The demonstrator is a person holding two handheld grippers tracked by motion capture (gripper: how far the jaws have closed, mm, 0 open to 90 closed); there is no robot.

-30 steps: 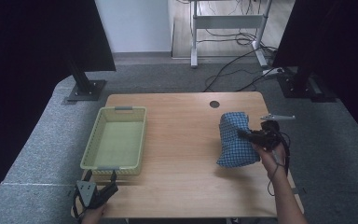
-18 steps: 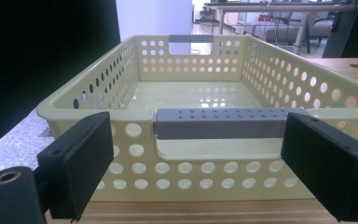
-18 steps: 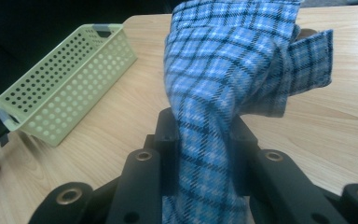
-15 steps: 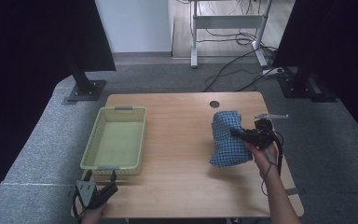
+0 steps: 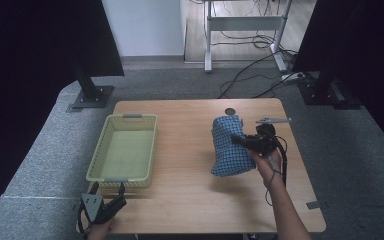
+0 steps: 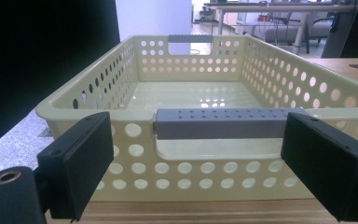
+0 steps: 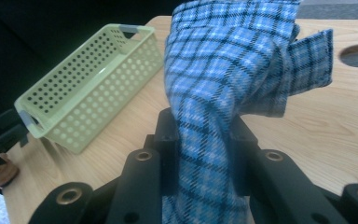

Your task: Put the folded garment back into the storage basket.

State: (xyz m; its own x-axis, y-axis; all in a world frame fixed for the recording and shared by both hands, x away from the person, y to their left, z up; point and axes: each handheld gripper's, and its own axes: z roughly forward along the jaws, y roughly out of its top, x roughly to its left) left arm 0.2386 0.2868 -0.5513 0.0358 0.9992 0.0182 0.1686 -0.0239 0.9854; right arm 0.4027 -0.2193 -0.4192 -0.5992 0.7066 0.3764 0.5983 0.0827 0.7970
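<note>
**A Quiet Room Around the Table**

A light wooden table (image 5: 180, 210) stood on grey carpet (image 5: 45, 150). Black screens (image 5: 35, 45) flanked both sides on heavy feet. At the far end stood a white wall (image 5: 150, 27), a metal desk frame (image 5: 245, 22) and loose cables (image 5: 252, 75).

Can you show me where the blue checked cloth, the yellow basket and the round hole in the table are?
blue checked cloth (image 5: 228, 147): high view, middle of the fabric.
yellow basket (image 5: 96, 161): high view, left rim.
round hole (image 5: 230, 111): high view, its centre.

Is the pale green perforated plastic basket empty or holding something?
Empty: the pale green perforated plastic basket shows only its bare glossy floor in the high view and left gripper view.
</note>
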